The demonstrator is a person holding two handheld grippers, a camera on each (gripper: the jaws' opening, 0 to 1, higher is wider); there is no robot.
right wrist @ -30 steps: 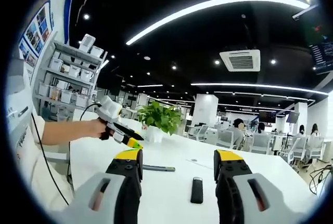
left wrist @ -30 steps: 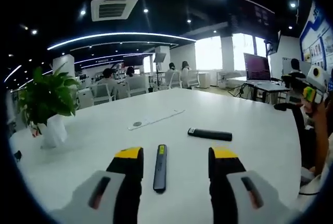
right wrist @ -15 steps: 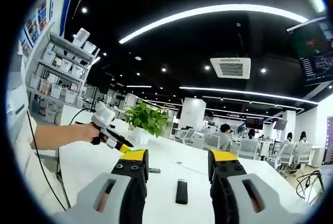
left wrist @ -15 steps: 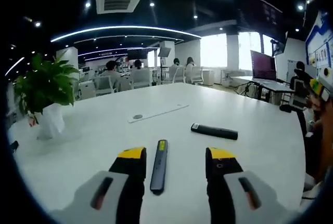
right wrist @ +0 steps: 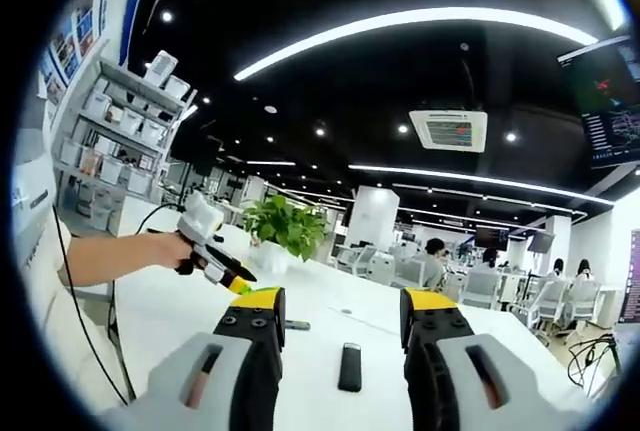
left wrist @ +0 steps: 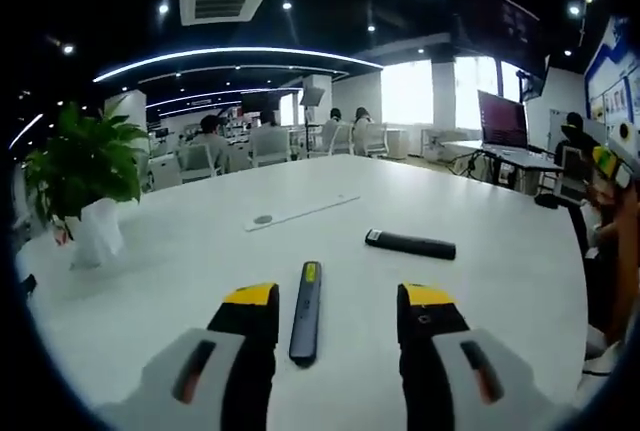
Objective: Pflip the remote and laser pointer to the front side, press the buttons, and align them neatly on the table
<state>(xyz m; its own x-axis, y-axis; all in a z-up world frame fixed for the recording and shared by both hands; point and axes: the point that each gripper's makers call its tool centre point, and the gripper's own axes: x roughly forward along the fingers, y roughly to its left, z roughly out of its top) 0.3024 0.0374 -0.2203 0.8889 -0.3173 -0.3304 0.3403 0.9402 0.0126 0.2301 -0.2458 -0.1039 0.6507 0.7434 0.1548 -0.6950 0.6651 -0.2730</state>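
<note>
Little has shifted since 0.5 s ago; left gripper (left wrist: pixel 331 301), jaws apart, straddles laser pointer (left wrist: pixel 304 300); right gripper (right wrist: pixel 342 306), jaws apart, frames remote (right wrist: pixel 349 366); descend centred, then pinch.

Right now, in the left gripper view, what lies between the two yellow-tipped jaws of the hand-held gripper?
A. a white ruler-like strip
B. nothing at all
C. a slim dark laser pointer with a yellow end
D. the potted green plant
C: the slim dark laser pointer with a yellow end lies on the white table between the open jaws of the left hand-held gripper, while the black remote rests farther off.
</note>
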